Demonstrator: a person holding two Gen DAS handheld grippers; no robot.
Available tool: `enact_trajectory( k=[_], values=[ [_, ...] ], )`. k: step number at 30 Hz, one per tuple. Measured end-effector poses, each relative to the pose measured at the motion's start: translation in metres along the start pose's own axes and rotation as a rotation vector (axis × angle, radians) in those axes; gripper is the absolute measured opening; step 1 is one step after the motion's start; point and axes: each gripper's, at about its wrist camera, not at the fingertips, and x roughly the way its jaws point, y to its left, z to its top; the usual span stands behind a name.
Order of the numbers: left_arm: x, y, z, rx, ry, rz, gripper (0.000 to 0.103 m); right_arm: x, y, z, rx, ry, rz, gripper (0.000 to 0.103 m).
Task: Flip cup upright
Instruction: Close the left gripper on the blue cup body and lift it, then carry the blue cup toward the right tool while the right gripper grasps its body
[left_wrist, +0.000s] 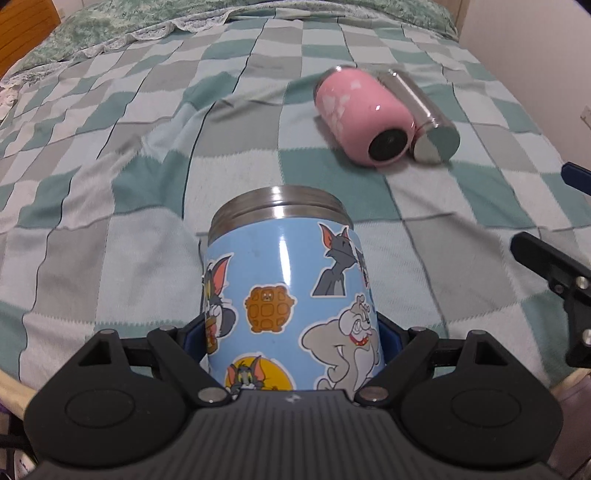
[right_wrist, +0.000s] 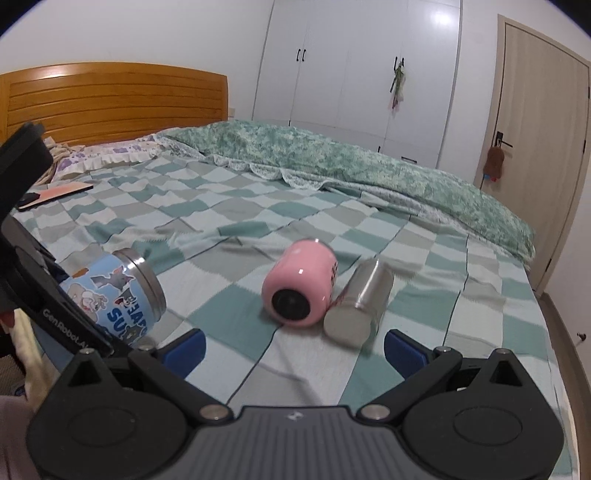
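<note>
My left gripper (left_wrist: 291, 343) is shut on a light blue cartoon-sticker cup (left_wrist: 288, 295) with a steel rim, its mouth pointing away from me over the bed. The same cup (right_wrist: 118, 295) shows tilted at the left of the right wrist view, held by the left gripper (right_wrist: 55, 310). A pink cup (left_wrist: 364, 114) lies on its side on the checked blanket, black base toward me, with a steel cup (left_wrist: 428, 118) lying against it. In the right wrist view the pink cup (right_wrist: 299, 282) and steel cup (right_wrist: 360, 302) lie just ahead of my open, empty right gripper (right_wrist: 293, 347).
The checked green and grey blanket (right_wrist: 229, 206) covers the bed. A rumpled green quilt (right_wrist: 332, 162) lies along the far side. A wooden headboard (right_wrist: 110, 103), a phone-like flat item (right_wrist: 55, 194), white wardrobes (right_wrist: 362, 74) and a door (right_wrist: 535, 147) are beyond. The right gripper's finger (left_wrist: 554, 273) shows at the right edge.
</note>
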Motion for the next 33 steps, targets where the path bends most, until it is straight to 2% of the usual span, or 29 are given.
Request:
enact_trajectory(
  k=[6, 11, 13, 14, 15, 26, 33],
  values=[
    [0.018, 0.01, -0.015, -0.018, -0.003, -0.003, 0.088, -0.004, 0.013, -0.011, 0.014, 0.033, -0.005, 0.103],
    [0.017, 0.01, -0.016, 0.0, -0.025, -0.015, 0.088, -0.009, 0.02, -0.013, 0.02, 0.046, -0.018, 0.103],
    [0.014, 0.009, -0.017, 0.014, -0.033, -0.007, 0.091, -0.011, 0.021, -0.012, 0.023, 0.046, -0.019, 0.103],
    [0.012, 0.009, -0.018, 0.018, -0.046, -0.008, 0.102, -0.012, 0.022, -0.012, 0.023, 0.045, -0.021, 0.103],
    [0.007, 0.009, -0.018, 0.022, -0.066, -0.013, 0.103, -0.013, 0.023, -0.012, 0.022, 0.044, -0.023, 0.103],
    [-0.055, 0.032, -0.032, 0.042, -0.227, -0.029, 0.103, -0.026, 0.031, 0.006, 0.042, 0.004, -0.003, 0.103],
    [-0.07, 0.071, -0.048, 0.058, -0.342, -0.015, 0.103, -0.008, 0.06, 0.02, 0.054, 0.058, 0.042, 0.103]
  ],
)
